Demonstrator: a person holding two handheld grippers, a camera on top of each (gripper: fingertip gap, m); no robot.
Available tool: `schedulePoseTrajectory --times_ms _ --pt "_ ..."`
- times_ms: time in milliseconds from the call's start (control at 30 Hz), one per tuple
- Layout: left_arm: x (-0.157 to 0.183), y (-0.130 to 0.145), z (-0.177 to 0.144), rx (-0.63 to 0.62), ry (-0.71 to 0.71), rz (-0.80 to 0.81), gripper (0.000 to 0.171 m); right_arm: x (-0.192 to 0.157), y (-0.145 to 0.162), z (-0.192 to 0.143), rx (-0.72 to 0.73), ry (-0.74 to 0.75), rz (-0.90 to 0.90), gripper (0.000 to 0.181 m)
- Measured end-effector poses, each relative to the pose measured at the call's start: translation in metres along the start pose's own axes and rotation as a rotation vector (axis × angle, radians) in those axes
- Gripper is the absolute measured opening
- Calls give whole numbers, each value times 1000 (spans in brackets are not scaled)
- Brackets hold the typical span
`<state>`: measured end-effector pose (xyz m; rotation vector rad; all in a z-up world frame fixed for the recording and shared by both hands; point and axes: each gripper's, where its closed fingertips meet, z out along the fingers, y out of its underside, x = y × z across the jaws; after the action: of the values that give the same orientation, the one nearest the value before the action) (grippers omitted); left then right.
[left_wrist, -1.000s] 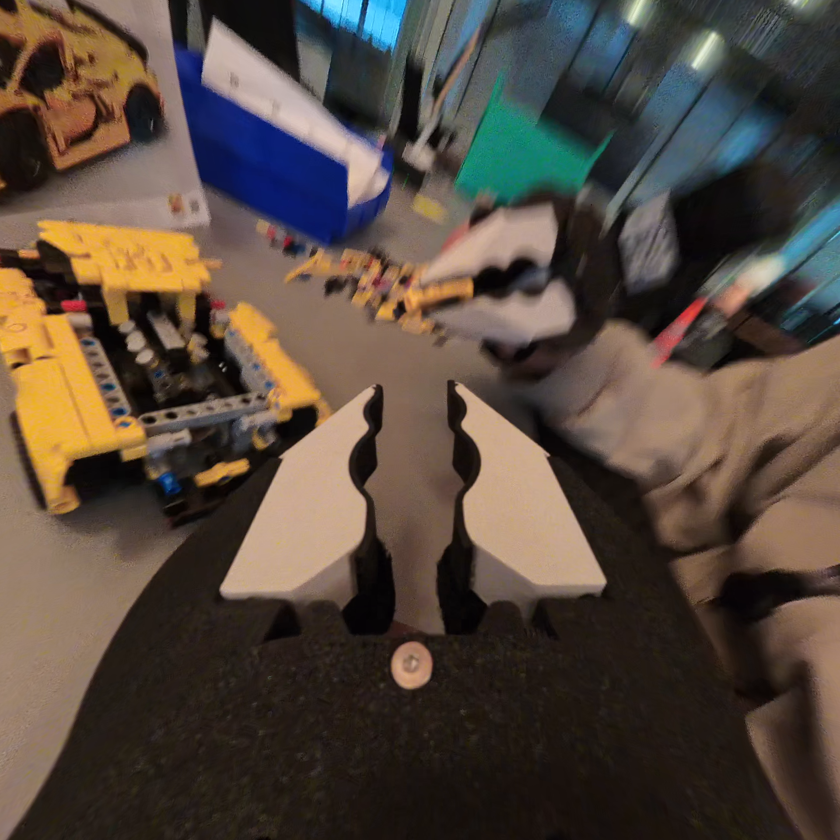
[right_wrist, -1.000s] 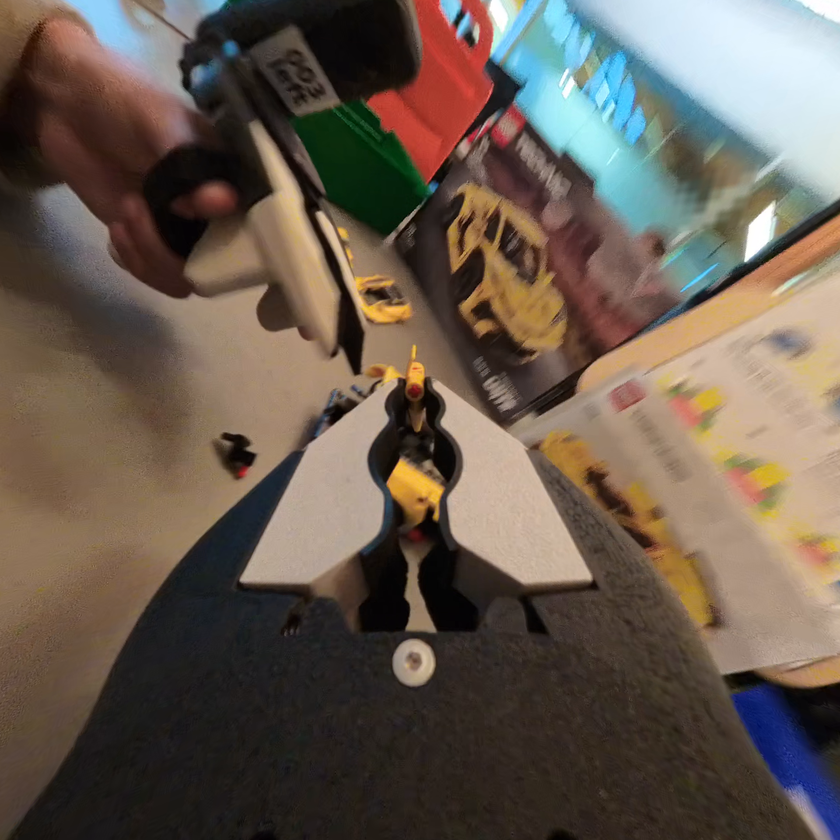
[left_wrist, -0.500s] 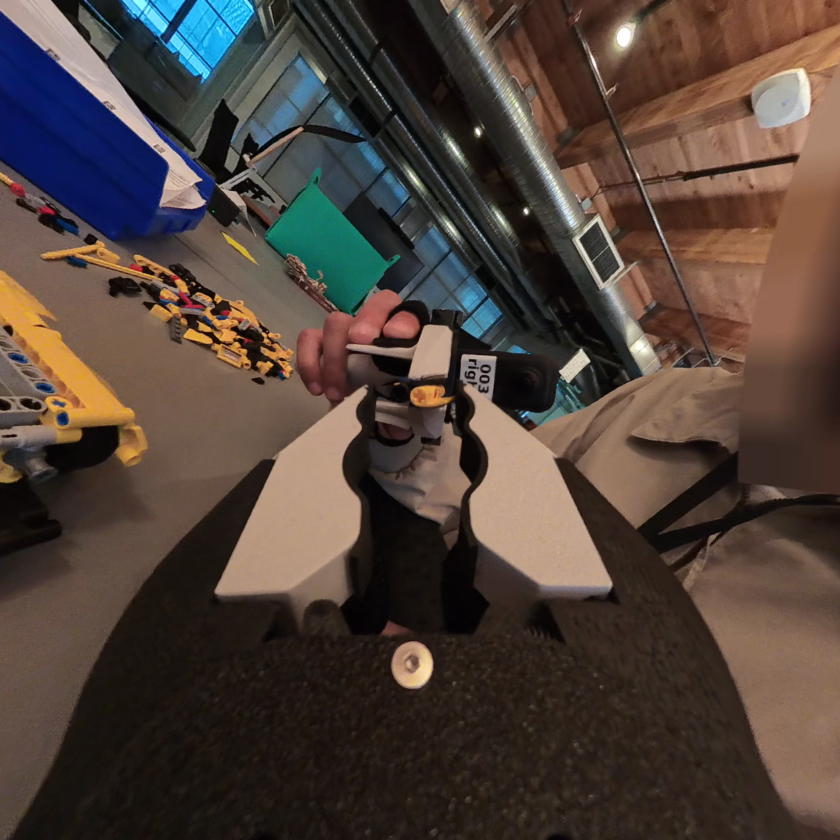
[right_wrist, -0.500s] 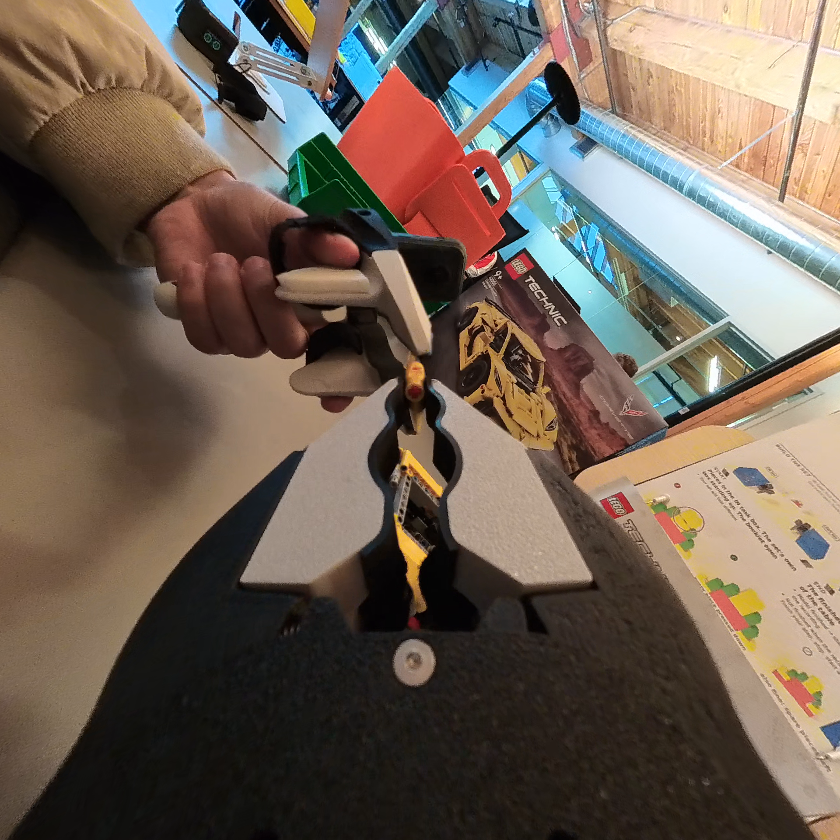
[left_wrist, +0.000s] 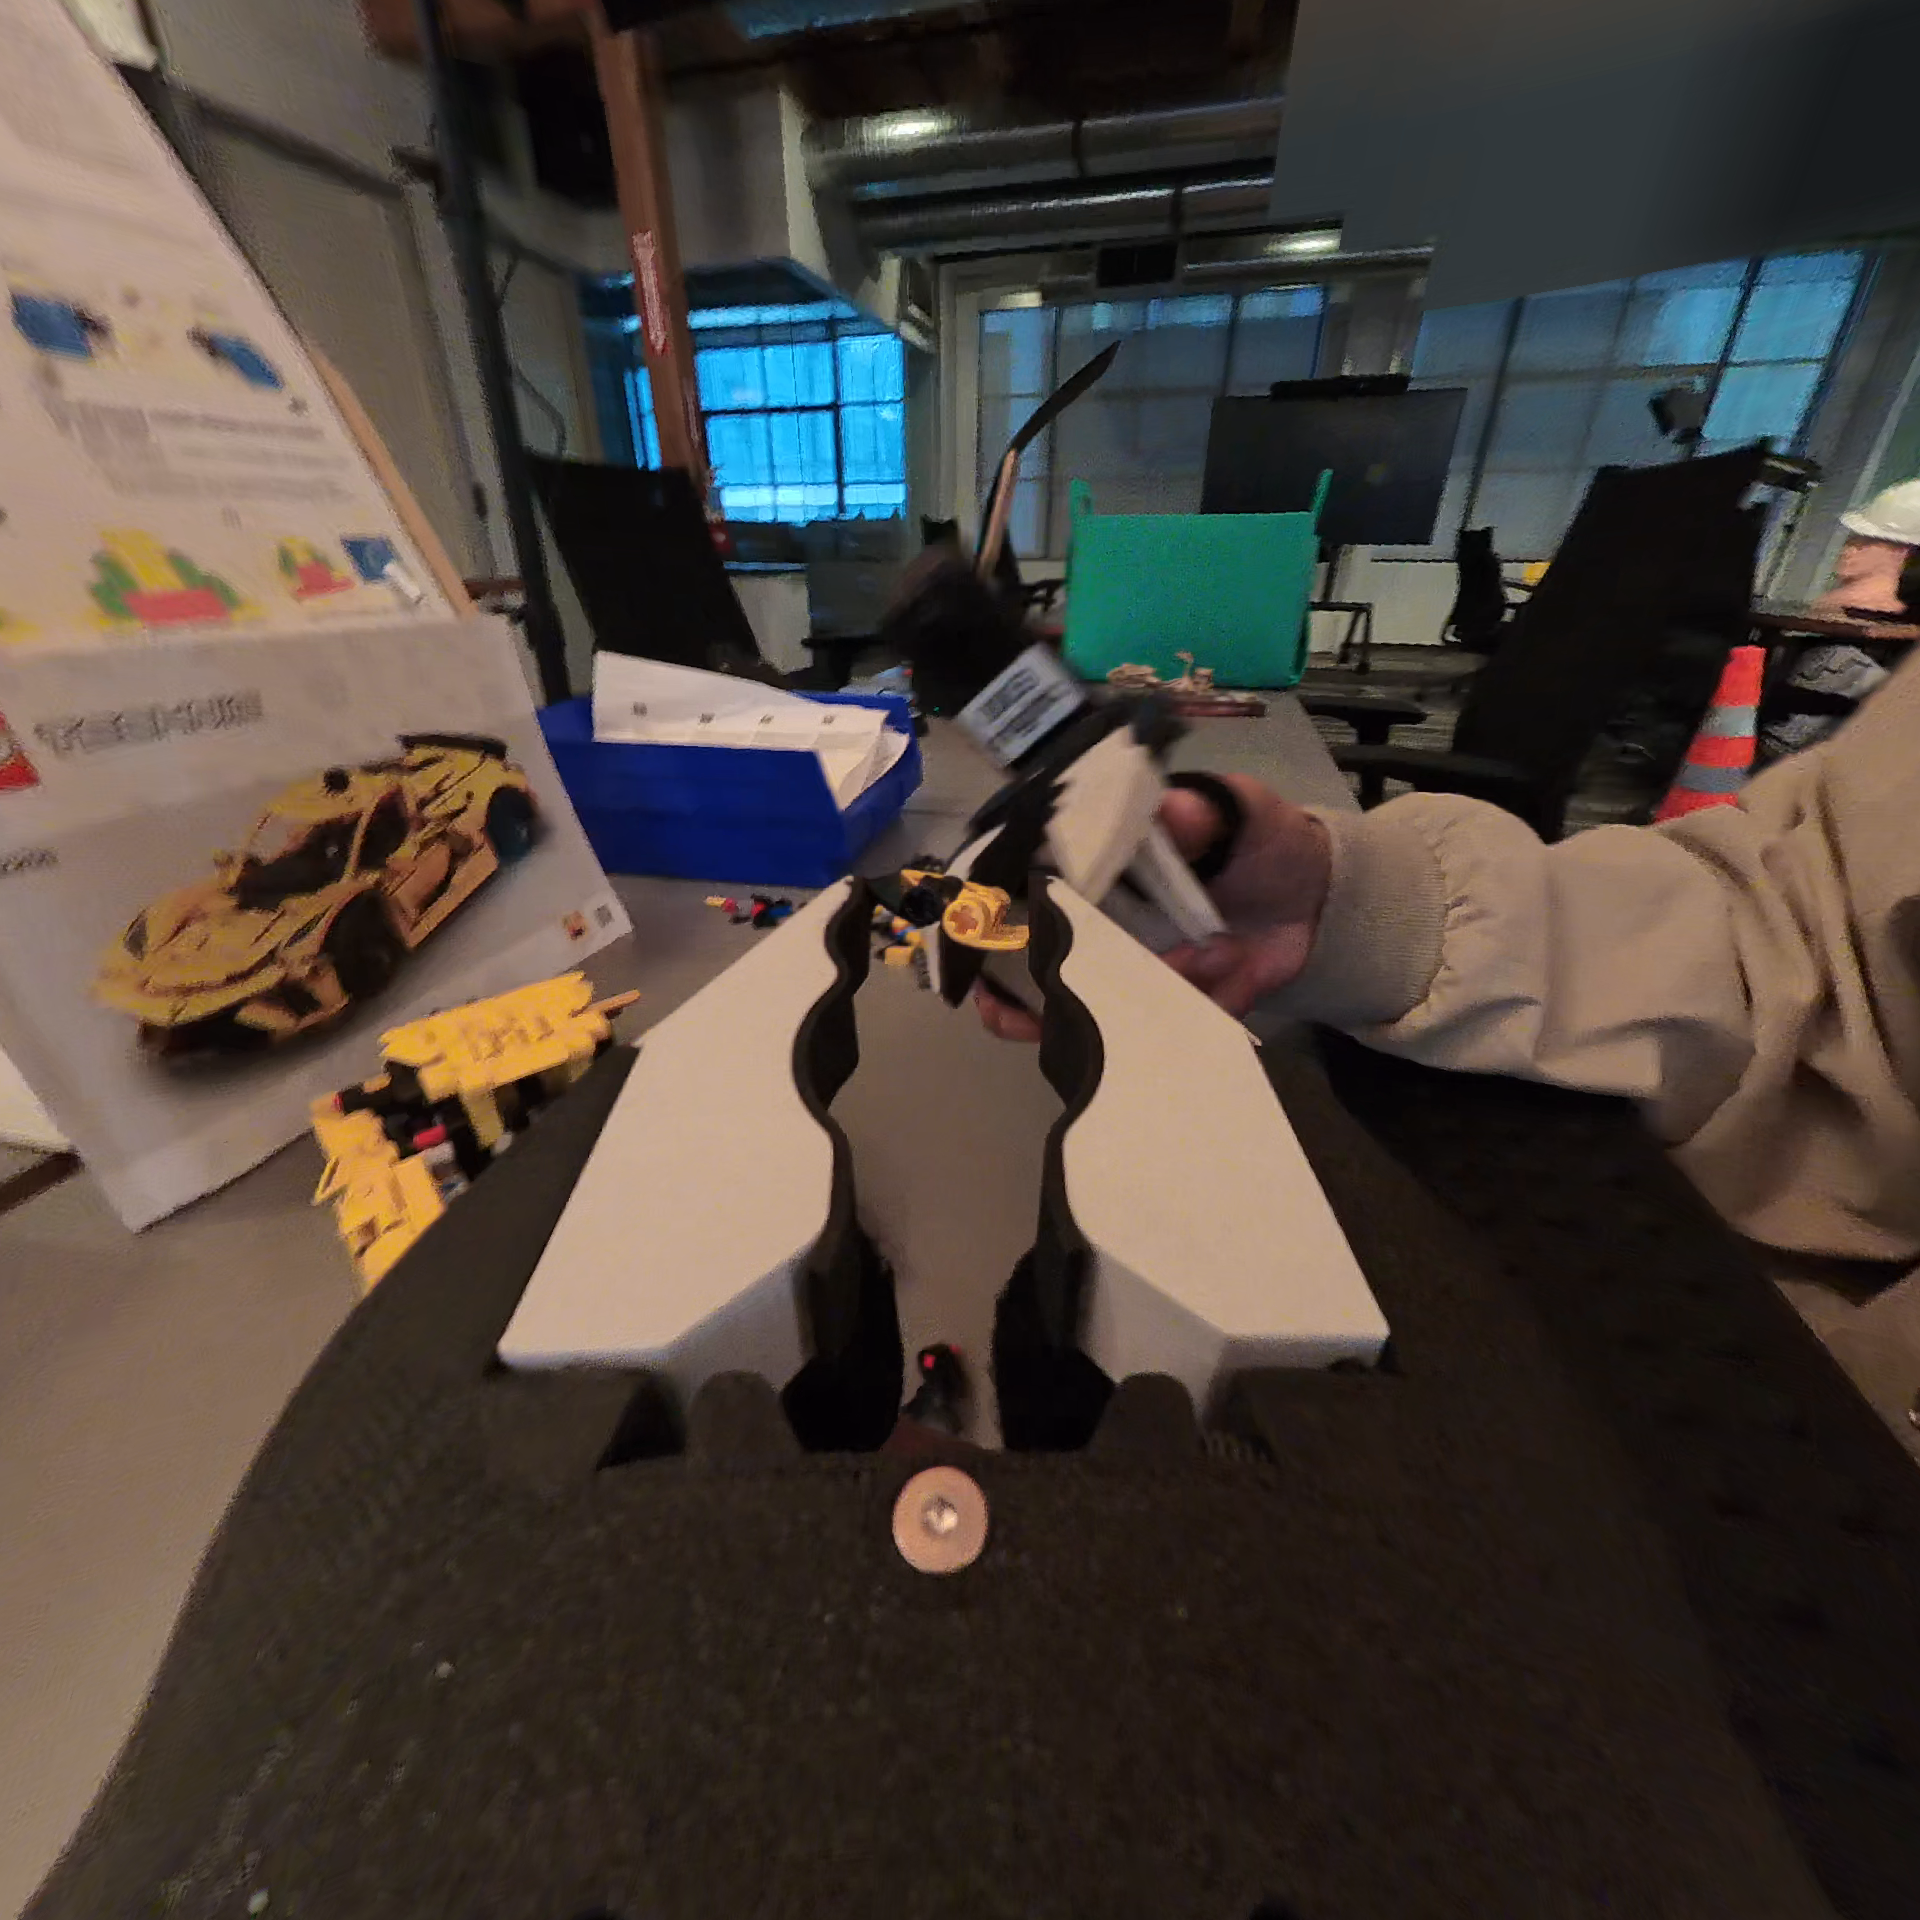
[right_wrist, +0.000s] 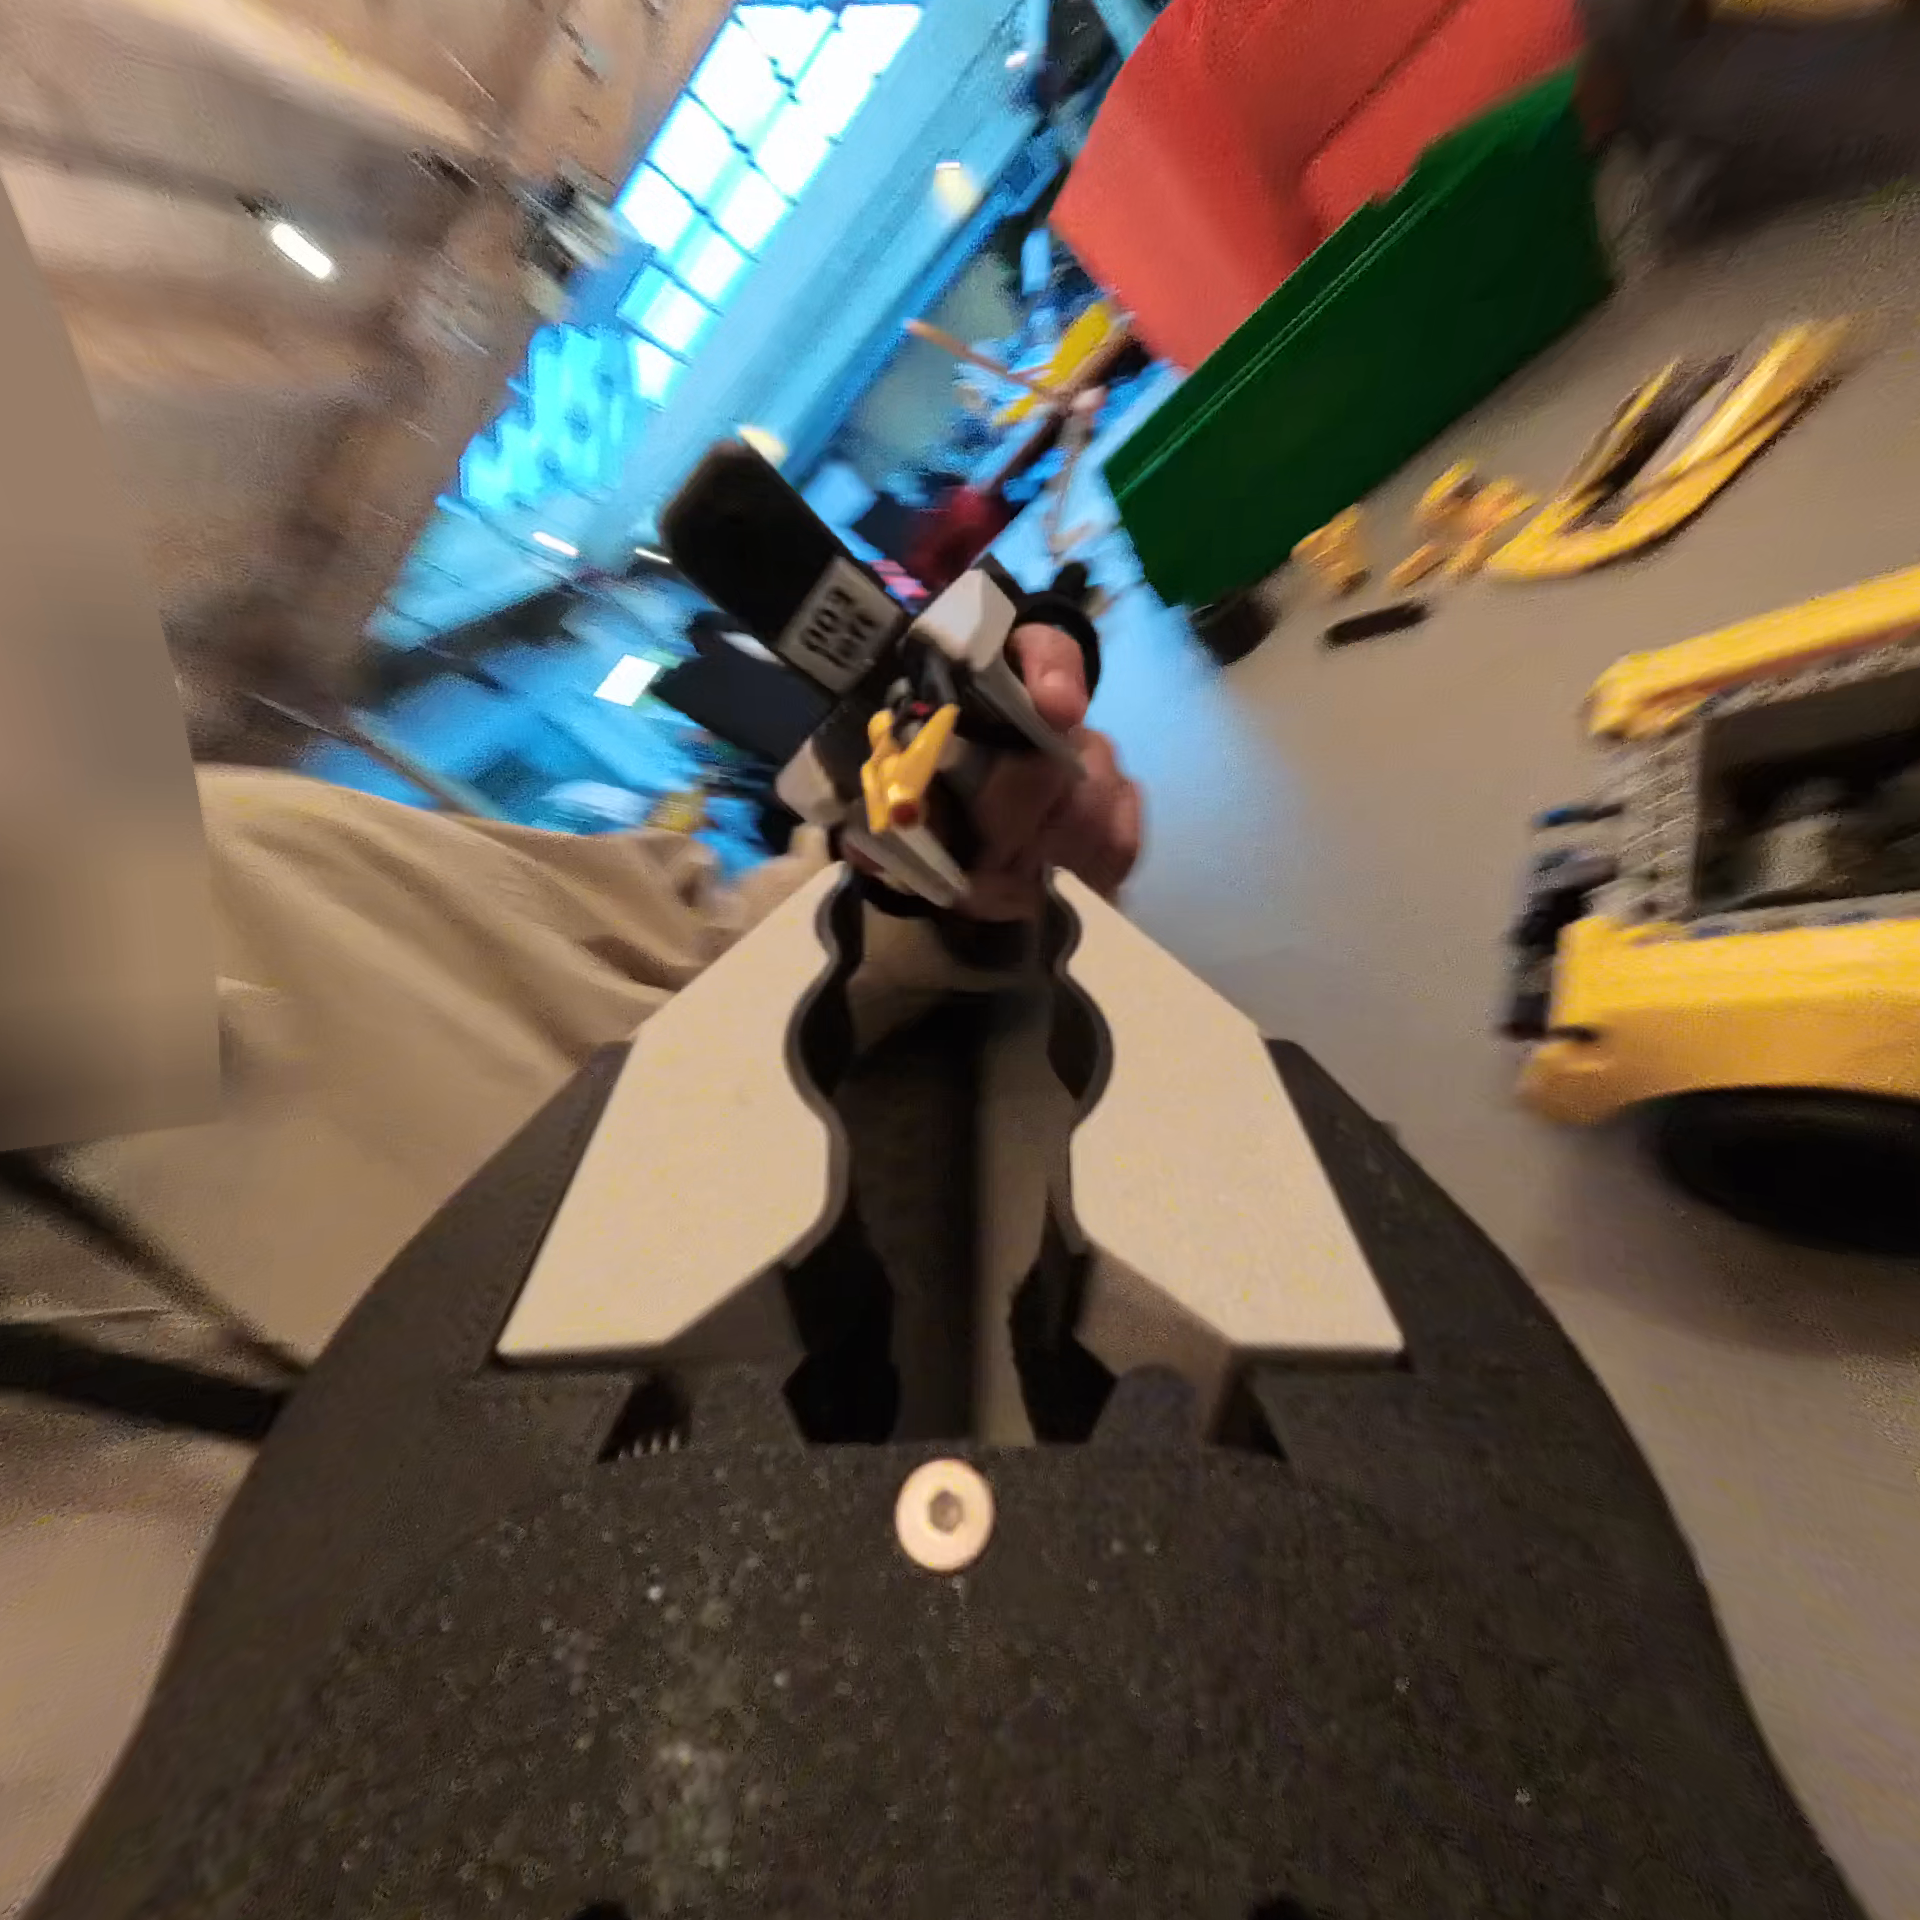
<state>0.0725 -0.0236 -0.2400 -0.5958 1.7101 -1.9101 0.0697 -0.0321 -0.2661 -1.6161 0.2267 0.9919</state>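
In the left wrist view my left gripper is shut on a small yellow piece with a black part, which spans the gap between its fingertips. The right wrist view shows the same yellow piece at the tips of the left gripper, held up in the air. My right gripper is open and empty, a short way back from the piece. In the left wrist view its white fingers stand apart just behind the piece, with a hand and a beige sleeve behind them.
A partly built yellow car lies on the grey table, also in the right wrist view. Behind it stand a box with a car picture, an instruction sheet, a blue bin and a green bin. Loose pieces lie near the blue bin. My left and right fingertips are right by each other.
The right gripper held the yellow piece at its tips; it has opened and drawn back. The left gripper has closed on the piece and now carries it. Both views have swung.
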Motion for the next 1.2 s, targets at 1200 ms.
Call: schedulePoseTrajectory --times_ms 1200 --pt "17 23 7 -81 240 -474 6 -13 -5 -6 31 -52 -118 12"
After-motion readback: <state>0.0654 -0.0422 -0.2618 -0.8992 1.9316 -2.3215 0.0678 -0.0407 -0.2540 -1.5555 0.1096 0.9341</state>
